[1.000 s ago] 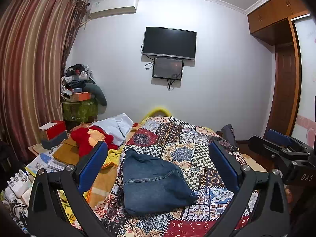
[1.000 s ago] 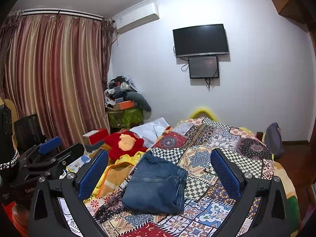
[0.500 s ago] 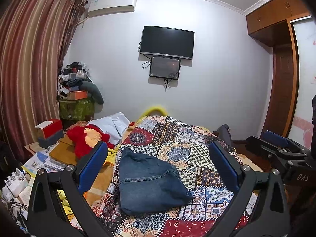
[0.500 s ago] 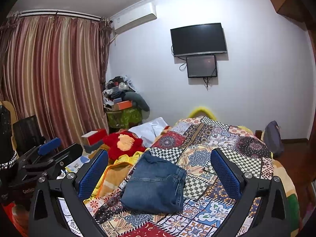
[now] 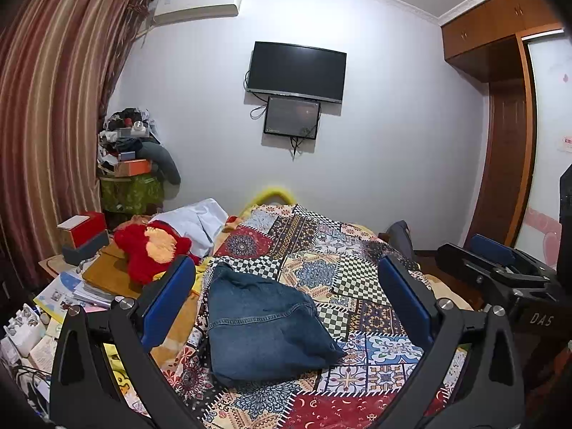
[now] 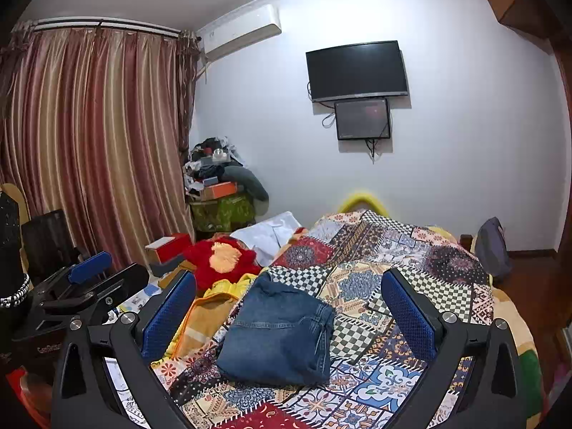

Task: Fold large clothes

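Observation:
Folded blue jeans (image 5: 266, 325) lie flat on the patchwork bedspread (image 5: 357, 271). In the left wrist view my left gripper (image 5: 286, 296) hangs above and short of them, open, nothing between its blue pads. The right wrist view shows the same jeans (image 6: 279, 329) on the bedspread (image 6: 411, 261), and my right gripper (image 6: 287, 300) is open and empty above them too. The other gripper (image 5: 500, 271) shows at the right edge of the left wrist view, and the left one (image 6: 82, 282) at the left edge of the right wrist view.
A red plush toy (image 5: 153, 250), a white garment (image 5: 193, 218) and an orange blanket (image 6: 203, 311) lie along the bed's left side. Books and boxes (image 5: 78, 236) crowd a bedside table. A television (image 5: 296, 71) hangs on the far wall. A wardrobe (image 5: 507, 107) stands at right.
Both cameras have drifted slightly, so the room shifts a little in view. The jeans lie where they were, and both grippers stay open.

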The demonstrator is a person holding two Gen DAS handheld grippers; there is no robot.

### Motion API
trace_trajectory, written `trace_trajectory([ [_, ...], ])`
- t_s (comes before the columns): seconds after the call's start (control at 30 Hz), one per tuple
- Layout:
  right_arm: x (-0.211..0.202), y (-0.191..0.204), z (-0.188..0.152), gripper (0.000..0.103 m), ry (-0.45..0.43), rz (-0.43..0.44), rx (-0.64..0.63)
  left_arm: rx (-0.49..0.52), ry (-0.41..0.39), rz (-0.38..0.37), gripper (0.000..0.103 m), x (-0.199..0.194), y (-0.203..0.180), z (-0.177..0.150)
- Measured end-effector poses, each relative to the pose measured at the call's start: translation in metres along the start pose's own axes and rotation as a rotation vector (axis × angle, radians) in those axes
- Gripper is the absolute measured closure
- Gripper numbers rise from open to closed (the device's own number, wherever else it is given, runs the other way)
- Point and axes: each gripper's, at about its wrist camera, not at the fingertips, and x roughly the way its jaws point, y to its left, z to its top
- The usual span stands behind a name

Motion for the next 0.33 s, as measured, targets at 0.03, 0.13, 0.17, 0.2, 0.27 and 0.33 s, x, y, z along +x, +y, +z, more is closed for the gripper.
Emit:
trace_trajectory([
  [0.03,0.0006,0.0002,-0.0004,0.0,0.003,0.001,0.002,0.0,0.001,-0.002,0.0,0.0001,-0.0001,-0.0004],
  [0.13,0.0017,0.0007,-0.0007,0.0,0.005,-0.001,0.003,0.007,0.004,-0.003,0.0,0.0001,-0.0012,-0.0008],
  [0.17,0.0017,0.0008,-0.0007,0.0,0.005,0.0,0.004,0.008,0.004,-0.003,0.0,0.0001,-0.0018,-0.001],
  [0.2,0.0018,0.001,-0.0006,0.0,0.007,0.001,0.004,0.012,0.006,-0.004,0.0,0.0006,-0.0025,-0.0011],
  [0.27,0.0039,0.0011,-0.0018,0.0,0.011,0.0,0.004,0.012,0.008,-0.005,0.0,0.0015,-0.0031,-0.0015],
  [0.33,0.0047,0.0009,-0.0028,0.0,0.013,-0.001,0.004,0.011,0.011,-0.006,0.0,0.0024,-0.0033,-0.0013],
])
